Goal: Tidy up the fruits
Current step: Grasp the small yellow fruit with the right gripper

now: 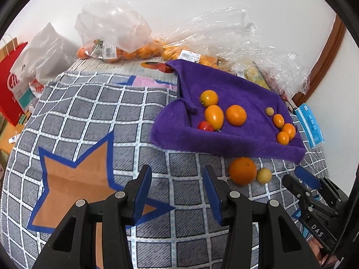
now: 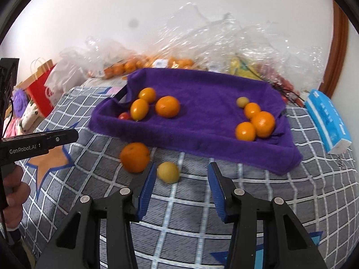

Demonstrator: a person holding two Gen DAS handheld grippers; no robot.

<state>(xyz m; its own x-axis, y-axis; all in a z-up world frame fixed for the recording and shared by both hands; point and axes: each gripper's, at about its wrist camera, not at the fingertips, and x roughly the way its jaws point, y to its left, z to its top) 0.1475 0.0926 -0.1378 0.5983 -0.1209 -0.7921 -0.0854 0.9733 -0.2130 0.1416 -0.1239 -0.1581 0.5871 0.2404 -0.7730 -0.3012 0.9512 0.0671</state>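
Covering the surface is a grey checked blanket (image 1: pixel 89 116) with a star pattern, and on it a purple towel (image 2: pixel 202 94) holds two clusters of oranges and small fruits. Just off the towel's near edge, a large orange (image 2: pixel 134 160) and a small yellow fruit (image 2: pixel 168 172) rest side by side on the blanket. The right claw (image 2: pixel 181 187) stands apart, empty, just before the yellow fruit. The left claw (image 1: pixel 177 189) is likewise apart, holding nothing.

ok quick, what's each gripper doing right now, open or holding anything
Left gripper: open, nothing between its fingers, only the checked blanket below.
Right gripper: open, holding nothing; the small yellow fruit lies just ahead of its fingertips.
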